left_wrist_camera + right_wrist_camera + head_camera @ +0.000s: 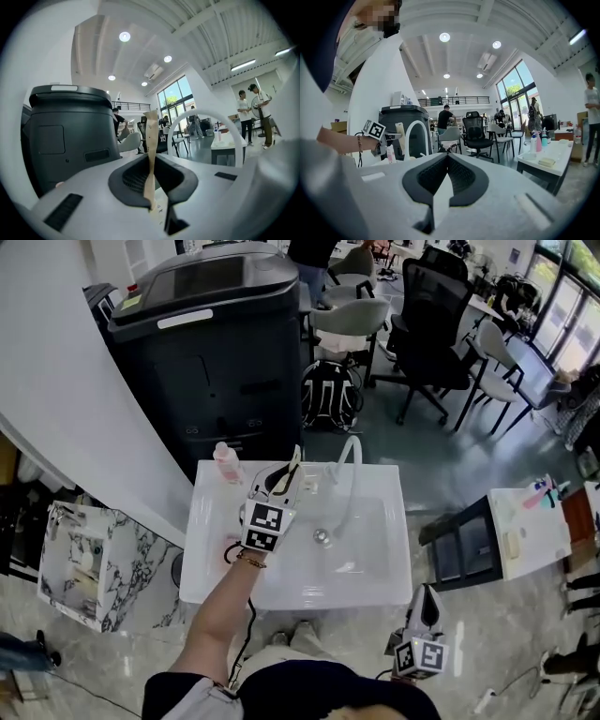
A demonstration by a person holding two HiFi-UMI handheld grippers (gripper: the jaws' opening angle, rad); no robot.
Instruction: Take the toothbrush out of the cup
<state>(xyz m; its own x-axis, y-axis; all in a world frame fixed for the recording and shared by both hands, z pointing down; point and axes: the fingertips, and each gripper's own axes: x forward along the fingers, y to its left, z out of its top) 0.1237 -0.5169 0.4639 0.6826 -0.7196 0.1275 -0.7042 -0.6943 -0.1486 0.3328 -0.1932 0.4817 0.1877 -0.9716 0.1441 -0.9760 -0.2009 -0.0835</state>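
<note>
Pale beige and slim, the toothbrush [151, 154] stood upright, clamped between the jaws of the left gripper [152, 185], its upper end rising above them and its lower end poking out beneath. In the head view the person's bare left forearm [220, 610] reached from the near edge out over the white sink [375, 568], a bracelet [248, 561] at the wrist, with the gripper pointing away at the far side of the basin, just left of the white arched faucet [352, 465] and near a pink bottle [226, 462] on the far left corner. The toothbrush was held in the air above the basin, apart from everything but the jaws. The right gripper [427, 601] hung low at the near right, off the sink beside its near right corner, also pointing away; its own view showed its jaws pressed together with nothing between them. A large black machine [216, 343] stood beyond the sink.
</note>
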